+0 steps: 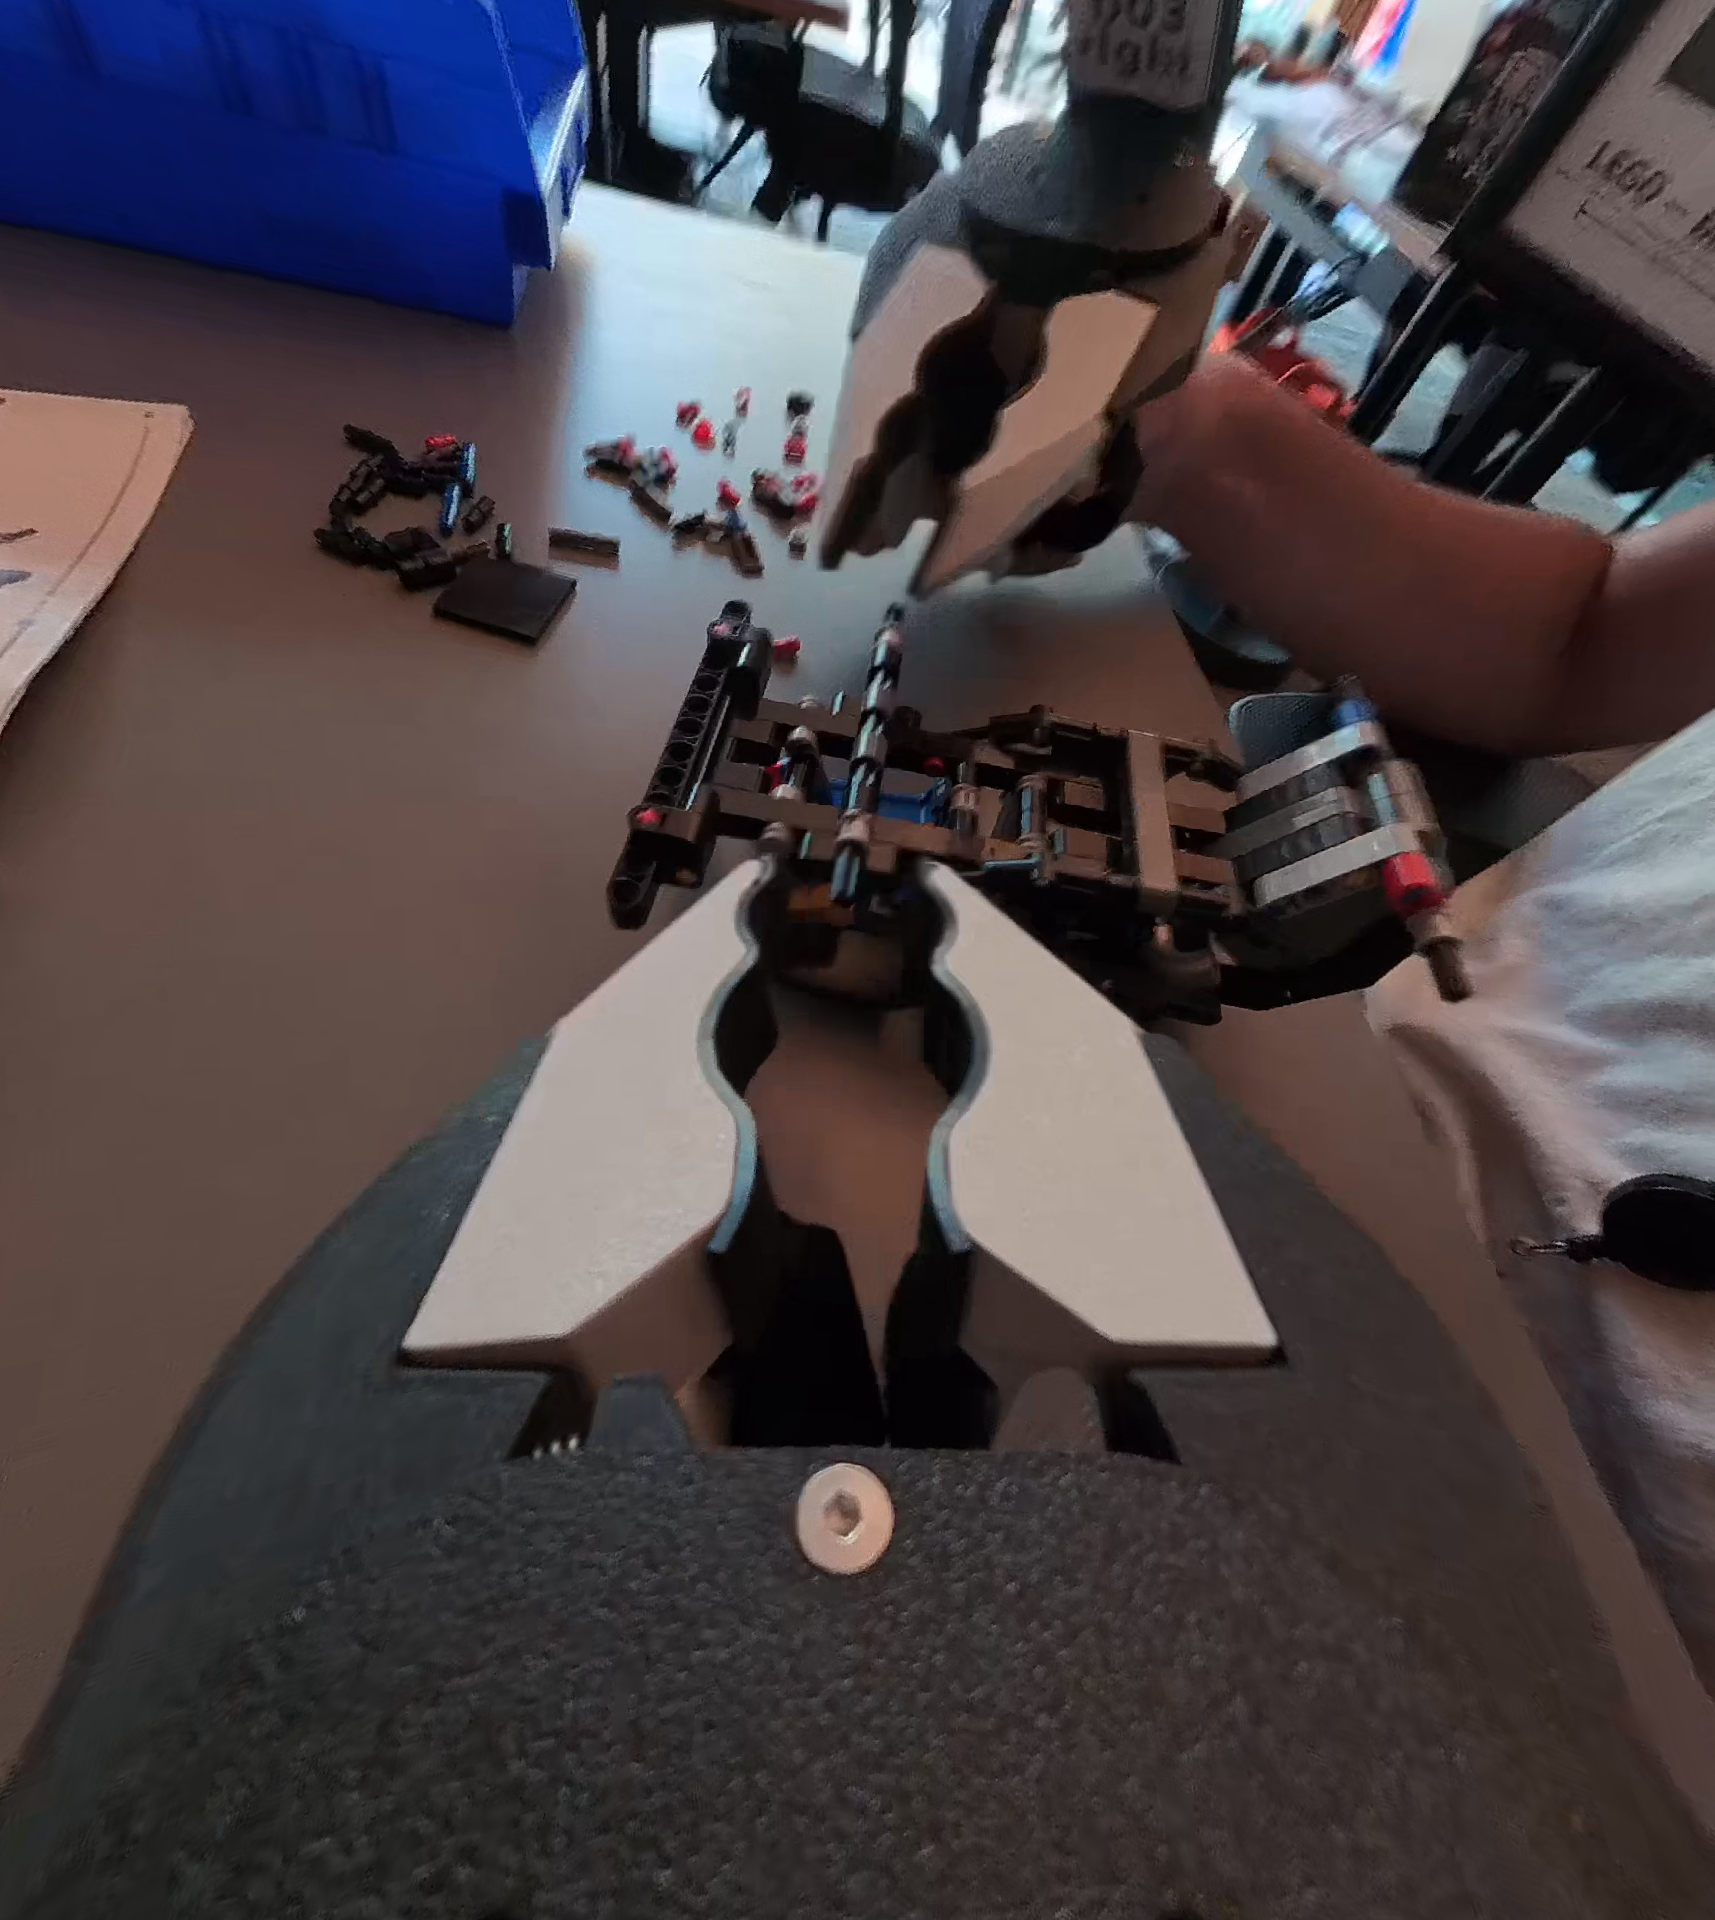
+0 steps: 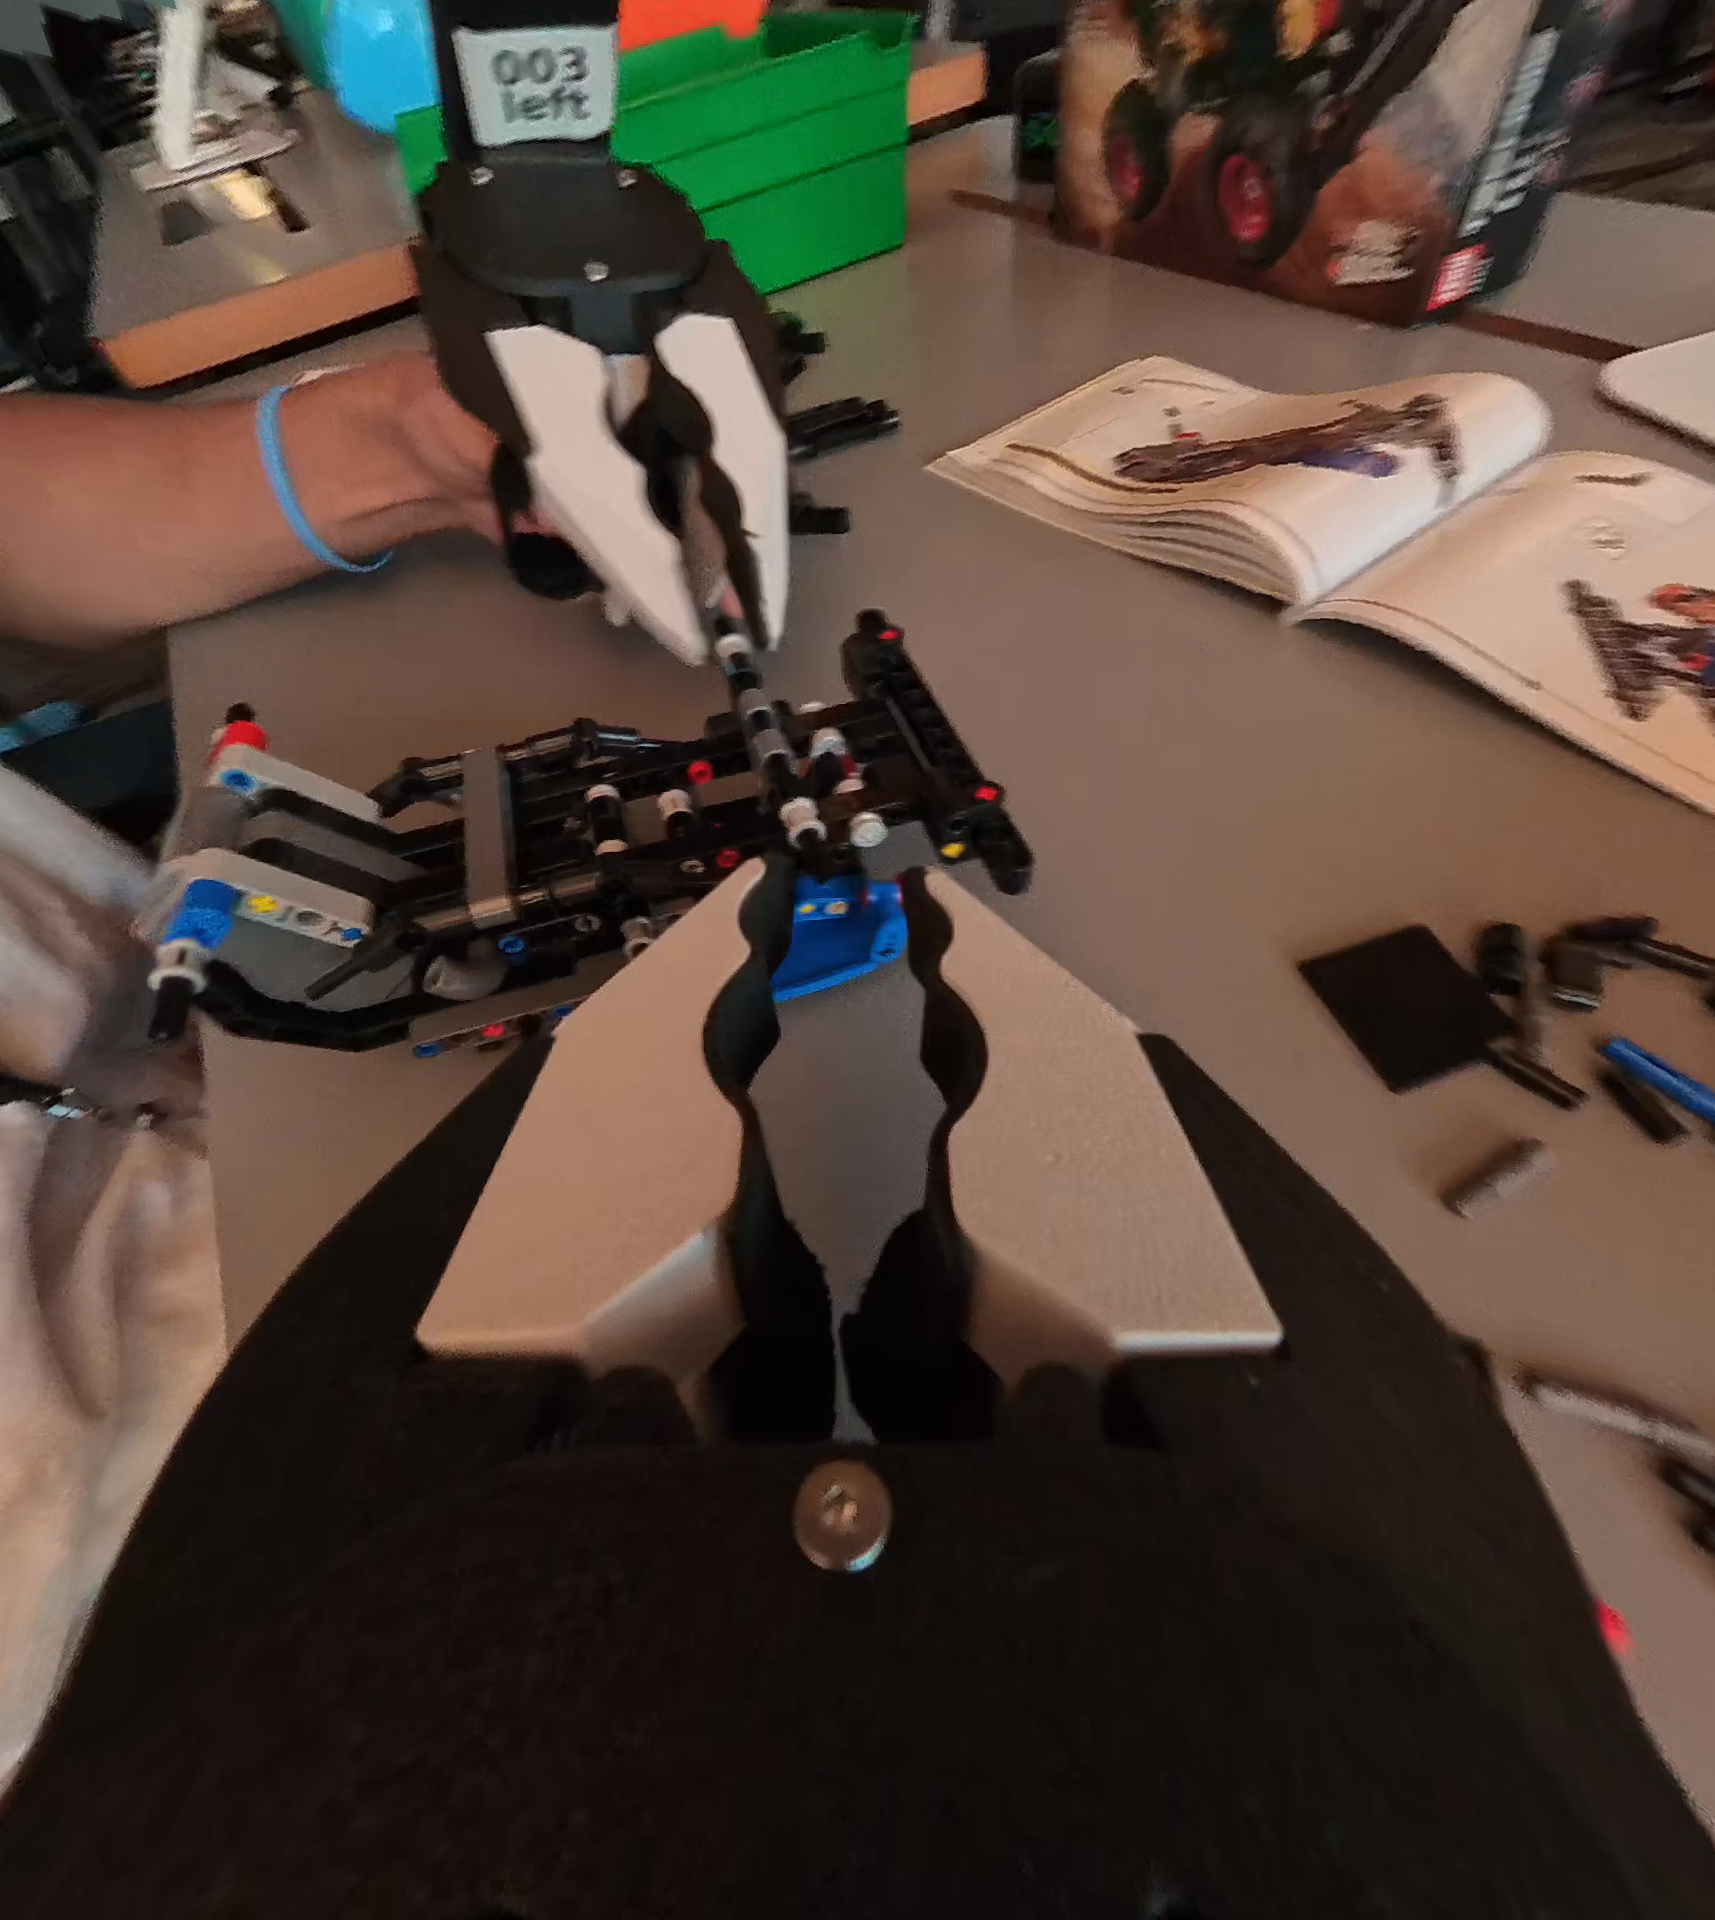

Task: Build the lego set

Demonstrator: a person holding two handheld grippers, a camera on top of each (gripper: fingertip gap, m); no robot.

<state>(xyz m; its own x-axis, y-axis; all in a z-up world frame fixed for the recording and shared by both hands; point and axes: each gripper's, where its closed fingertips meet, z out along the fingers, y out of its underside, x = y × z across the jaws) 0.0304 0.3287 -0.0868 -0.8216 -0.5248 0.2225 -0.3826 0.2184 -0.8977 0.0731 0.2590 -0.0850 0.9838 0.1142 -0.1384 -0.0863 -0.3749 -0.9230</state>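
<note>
Left wrist view. Looking along left gripper point(image 1: 848, 883), low centre, jaws part open and straddling the near end of a long black axle point(image 1: 874, 727). Can't tell whether pinching it or just flanking it. Seeing that axle laid across the lego chassis point(image 1: 1040, 800), parked on the grey table point(image 1: 209, 935) just ahead of the fingertips. Spotting right gripper point(image 1: 879, 566) above the axle's far end, held by a hand point(image 1: 1352, 551), jaws slightly apart, nothing between them. Beyond: loose parts point(image 1: 718, 488) in two small piles, with a flat black plate point(image 1: 505, 603) beside them. Open booklet point(image 1: 1, 582) at left edge, blue bin point(image 1: 261, 135) top left.

Right wrist view. Looking along right gripper point(image 2: 840, 881), jaws part open, holding nothing, tips just short of the axle's near end and over a blue piece of the chassis. Facing left gripper point(image 2: 733, 639) opposite, fingers narrowed around the axle's other end; grip contact too blurred to confirm. Blue wristband point(image 2: 287, 488) on the arm behind it. Loose parts at right, booklet upper right, green bin point(image 2: 791, 156) and printed box point(image 2: 1300, 156) at the back.
</note>
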